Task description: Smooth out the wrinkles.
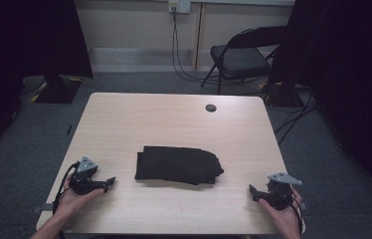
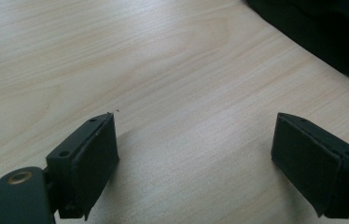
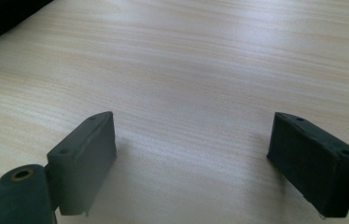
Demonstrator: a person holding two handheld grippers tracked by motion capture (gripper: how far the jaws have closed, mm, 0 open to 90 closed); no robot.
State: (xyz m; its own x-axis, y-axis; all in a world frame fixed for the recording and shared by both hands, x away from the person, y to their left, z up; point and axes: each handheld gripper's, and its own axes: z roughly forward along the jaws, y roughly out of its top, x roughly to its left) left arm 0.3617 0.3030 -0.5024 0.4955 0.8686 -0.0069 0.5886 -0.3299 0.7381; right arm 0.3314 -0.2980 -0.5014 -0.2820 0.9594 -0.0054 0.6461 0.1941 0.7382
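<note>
At the lower left and lower right of the high view, the left gripper (image 1: 110, 182) and right gripper (image 1: 251, 191) rest on the table (image 1: 124, 114), jaws wide and empty, flanking the folded black cloth (image 1: 178, 165) at centre, likely ready to reach in.

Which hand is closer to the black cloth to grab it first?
Left, probably. The left gripper sits nearer the folded black cloth, fingers open and empty; the cloth's edge shows close ahead in its view. The right gripper, also open, sits farther off.
</note>
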